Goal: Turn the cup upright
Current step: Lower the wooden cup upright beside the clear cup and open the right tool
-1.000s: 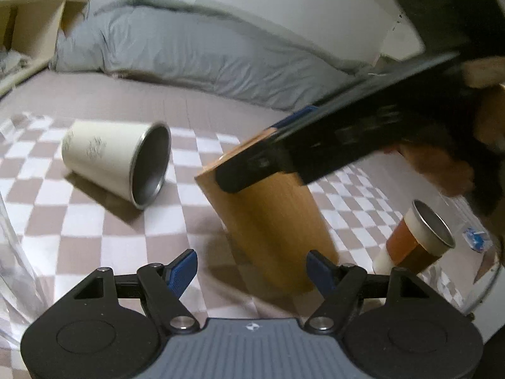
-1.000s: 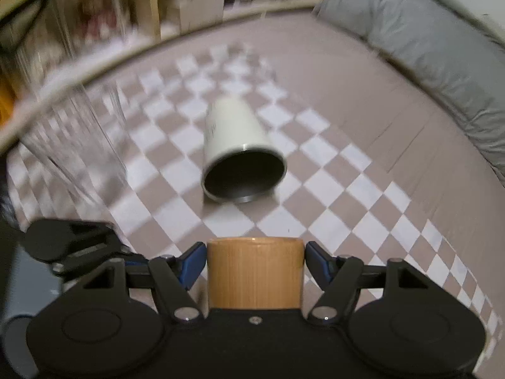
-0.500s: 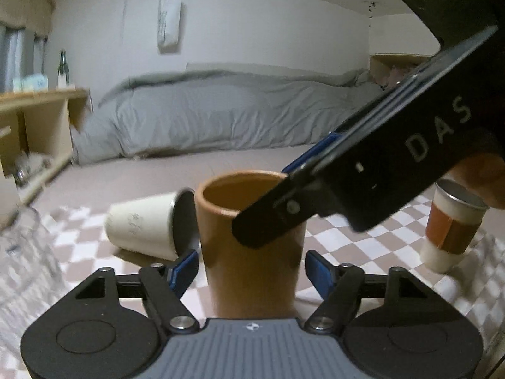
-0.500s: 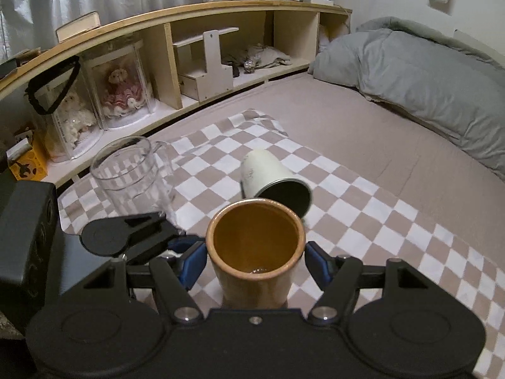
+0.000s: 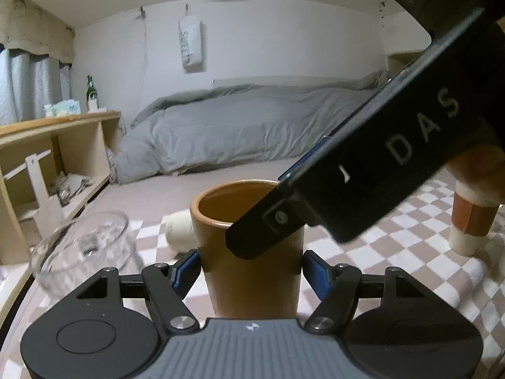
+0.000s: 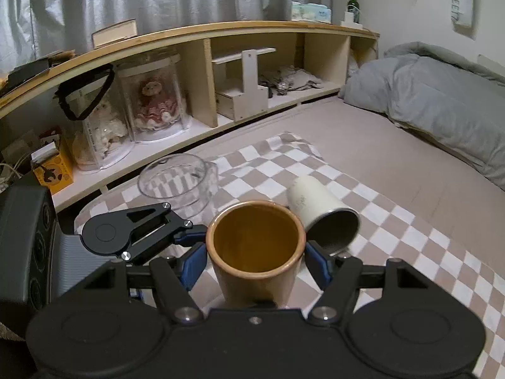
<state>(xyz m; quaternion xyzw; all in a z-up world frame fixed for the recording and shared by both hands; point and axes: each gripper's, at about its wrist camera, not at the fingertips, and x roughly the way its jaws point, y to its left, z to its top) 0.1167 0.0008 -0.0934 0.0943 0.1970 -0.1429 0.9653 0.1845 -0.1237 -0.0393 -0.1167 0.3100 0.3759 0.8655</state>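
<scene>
An orange-brown cup stands upright, mouth up, on the checkered cloth. My left gripper has a blue pad on each side of it, touching or nearly so. My right gripper is shut on the same cup from another side; its black body crosses the left wrist view at upper right. A cream cup with a steel inside lies on its side just behind; only its base shows in the left wrist view.
A clear glass pitcher stands left of the cups, also in the left wrist view. An upright orange-and-white paper cup stands at the right. A wooden shelf runs along the left and a grey duvet lies behind.
The orange cup went from tilted on its side to upright, held in my right gripper. My left gripper's pads have come in against its sides.
</scene>
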